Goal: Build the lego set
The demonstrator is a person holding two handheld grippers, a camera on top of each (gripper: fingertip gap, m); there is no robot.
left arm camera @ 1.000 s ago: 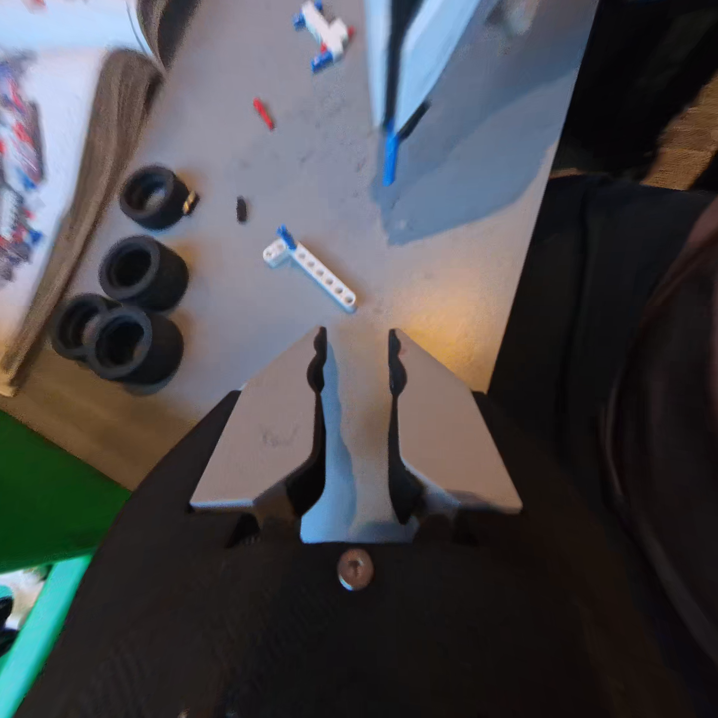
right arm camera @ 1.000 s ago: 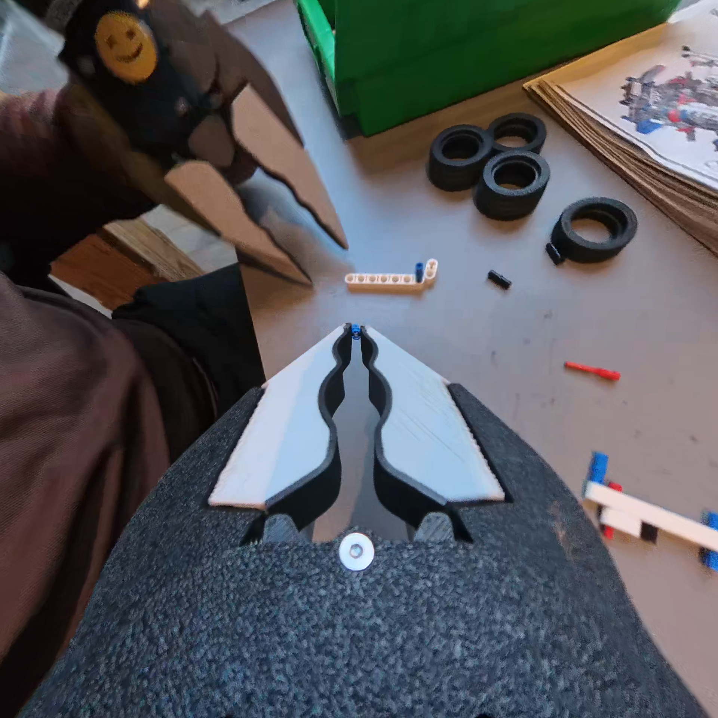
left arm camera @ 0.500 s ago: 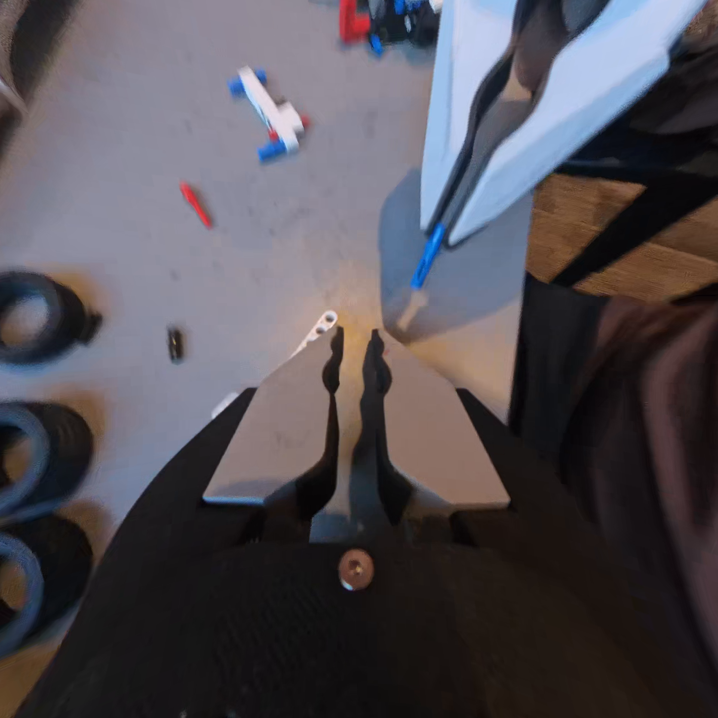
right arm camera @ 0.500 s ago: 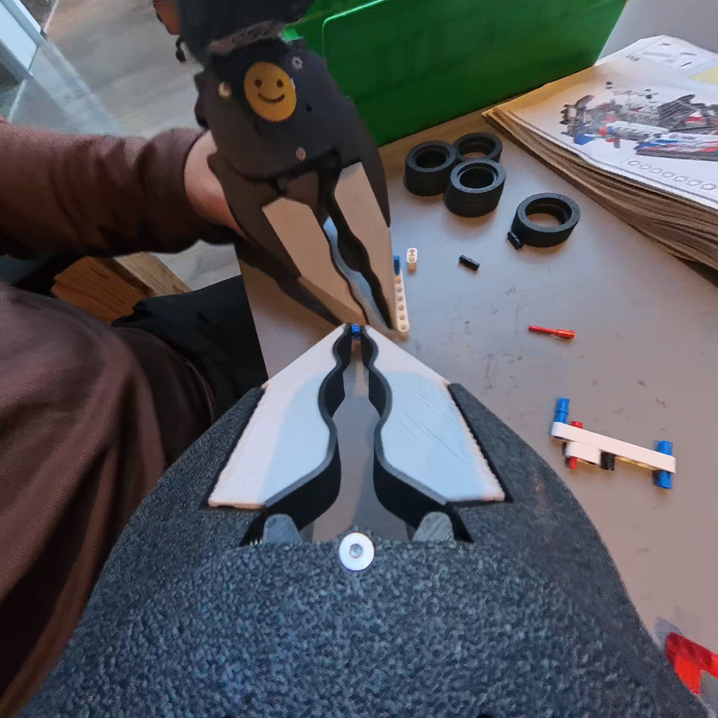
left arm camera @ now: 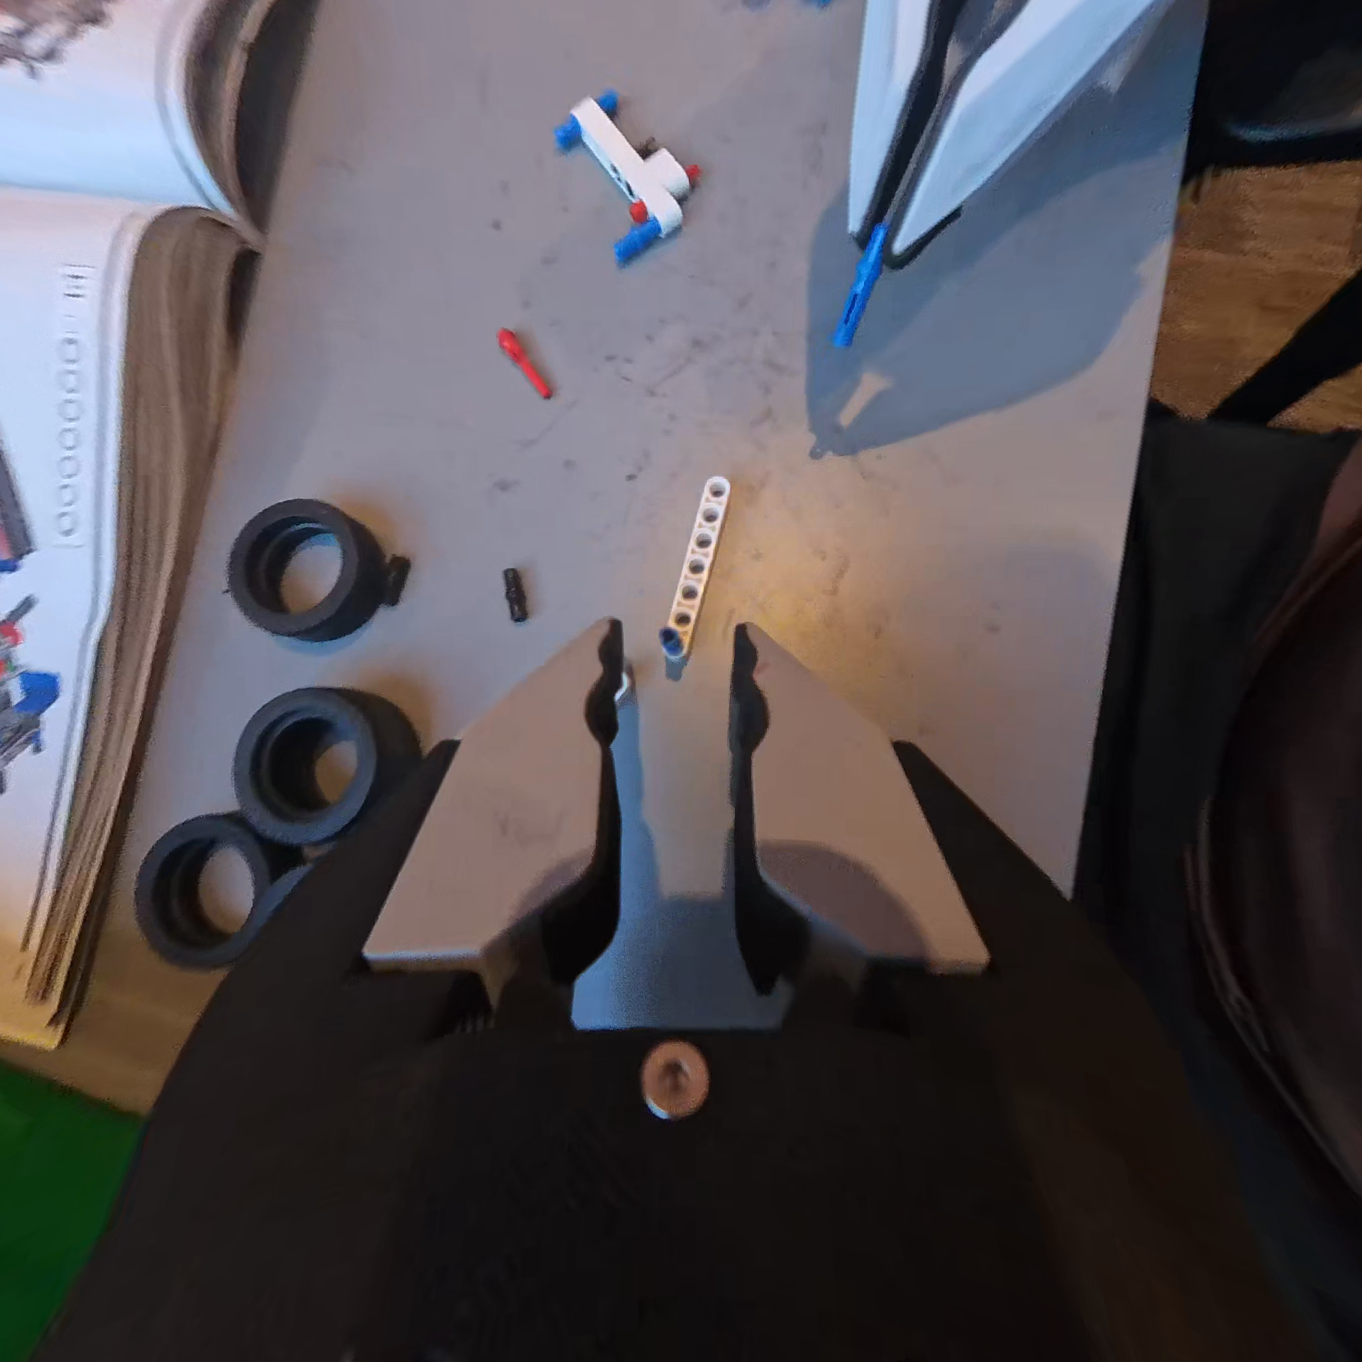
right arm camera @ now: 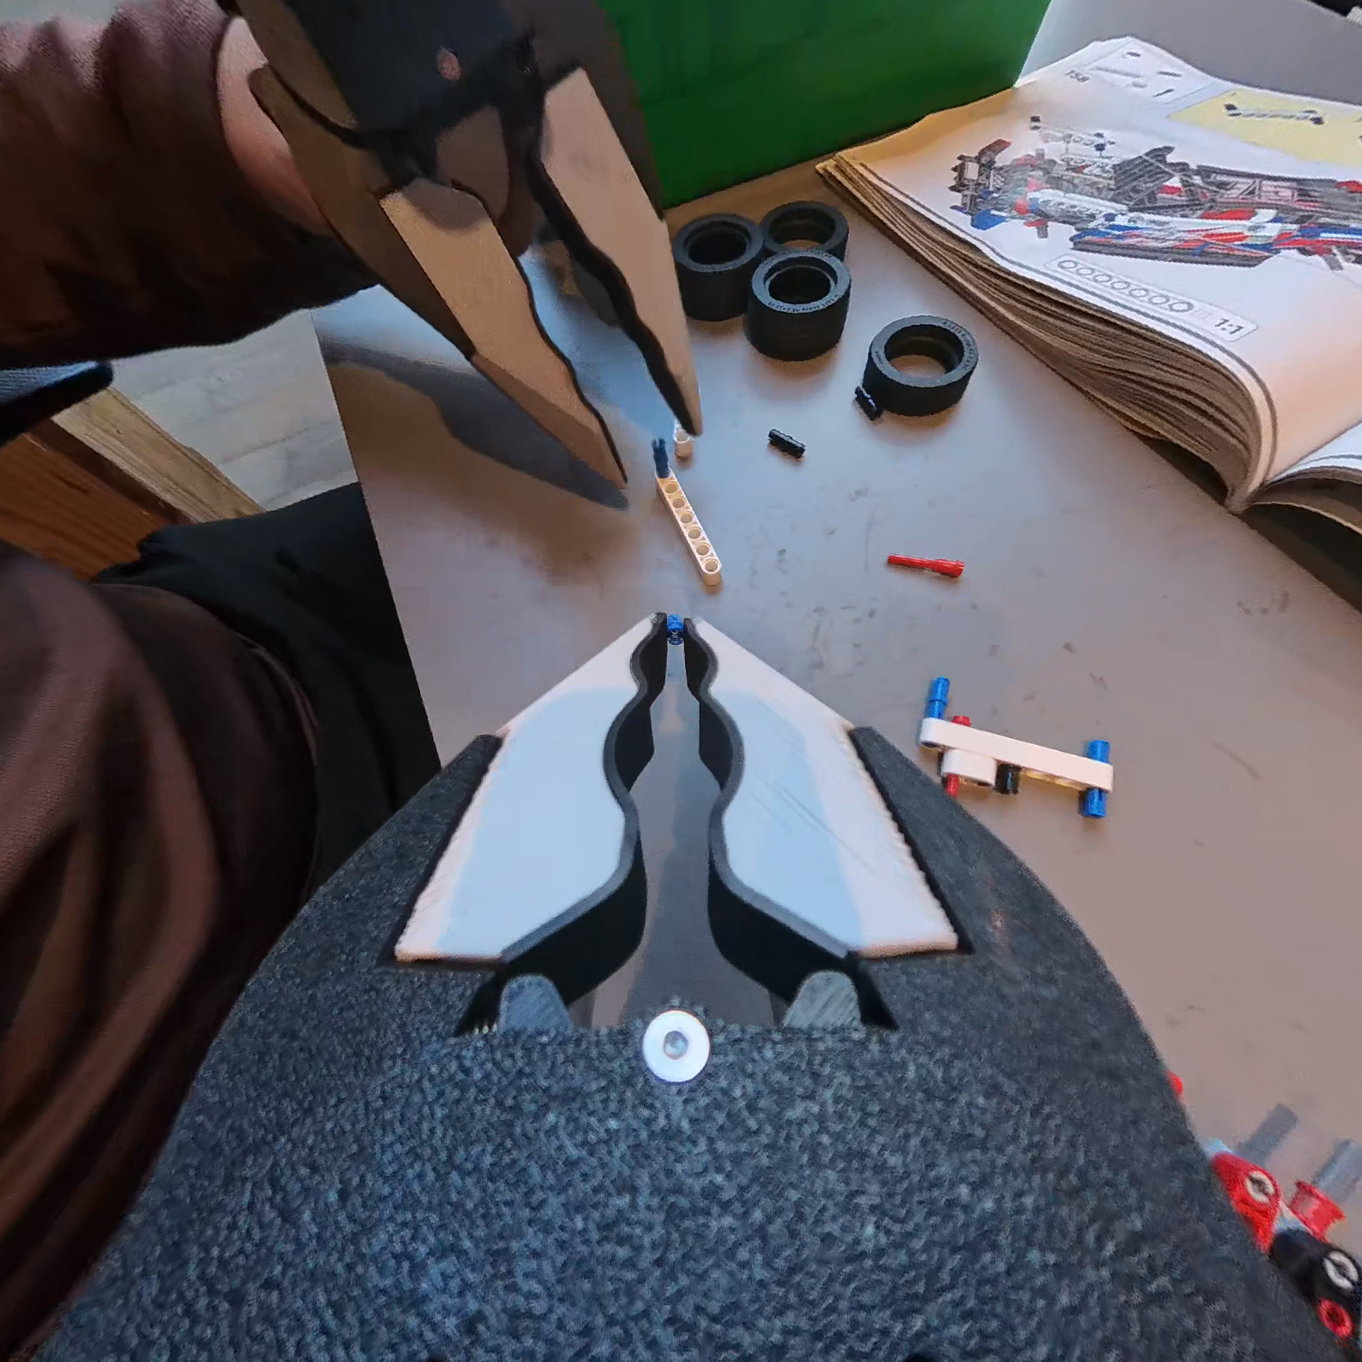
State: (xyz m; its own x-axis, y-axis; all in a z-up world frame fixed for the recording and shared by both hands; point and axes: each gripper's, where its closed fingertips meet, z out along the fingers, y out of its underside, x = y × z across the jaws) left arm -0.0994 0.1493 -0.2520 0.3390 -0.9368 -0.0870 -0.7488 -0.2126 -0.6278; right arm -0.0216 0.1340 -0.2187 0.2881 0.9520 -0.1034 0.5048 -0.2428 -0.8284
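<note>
**Blue pin held over the desk, holed beam between the open tips**

The right tool was pinched together on a blue pin; from its own camera only the pin's end showed, while the left wrist view showed its length jutting below the tips. The left tool stood apart, its tips straddling the near end of the white beam, which lay flat on the grey desk. A short blue pin stood in that end of the beam. A small white piece beside it was half hidden behind one left finger, so whether they touched could not be told.

Beyond the beam from the left tool lay a black connector, a red axle and a white sub-assembly with blue pins. Four black tyres sat farther off, one partly covered by the left tool body. The open instruction booklet was cut off at the frame edge; its print was left unread. Red parts at the corner were blurred.
</note>
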